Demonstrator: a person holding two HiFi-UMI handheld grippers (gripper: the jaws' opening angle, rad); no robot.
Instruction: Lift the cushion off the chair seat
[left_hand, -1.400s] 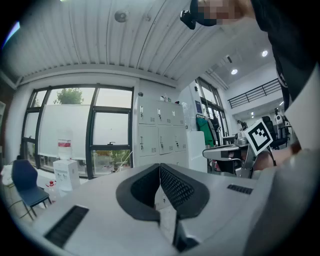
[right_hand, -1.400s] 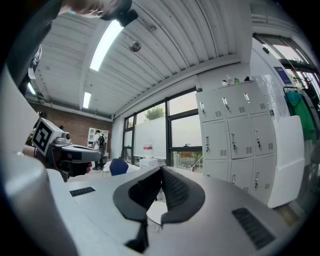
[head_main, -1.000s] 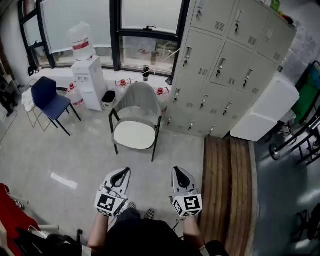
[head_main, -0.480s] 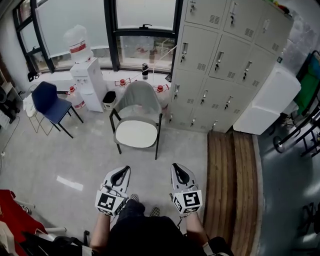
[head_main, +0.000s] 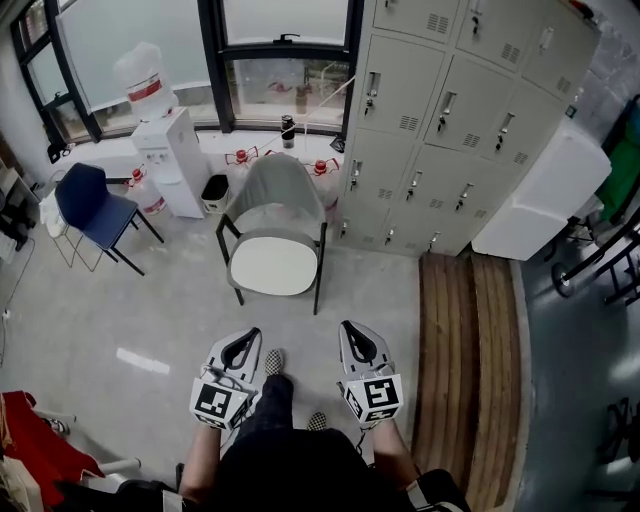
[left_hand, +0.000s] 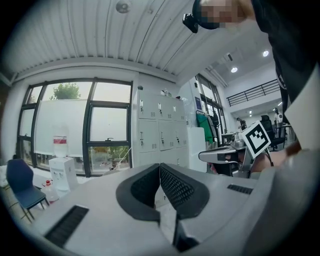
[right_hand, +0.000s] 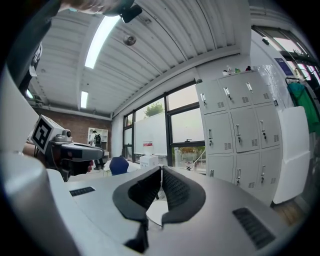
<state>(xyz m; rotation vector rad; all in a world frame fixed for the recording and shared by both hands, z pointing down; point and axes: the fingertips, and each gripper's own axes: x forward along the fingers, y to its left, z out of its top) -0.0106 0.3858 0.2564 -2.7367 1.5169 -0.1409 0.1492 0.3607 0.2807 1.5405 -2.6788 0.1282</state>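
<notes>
Both my left claw (head_main: 249, 335) and right claw (head_main: 346, 327) are closed, empty. Cushion (head_main: 272, 267) lies on the chair (head_main: 279, 188) ahead.

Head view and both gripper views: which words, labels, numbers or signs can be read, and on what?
None is legible.
Red label on water bottle: print too small.
No numbers discernible on lockers.
Square markers, no letters, on left hand-held gripper and right hand-held gripper.

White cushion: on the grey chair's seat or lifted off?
On the seat: the white oval cushion lies flat on the grey black-legged chair, nothing touching it.
</notes>
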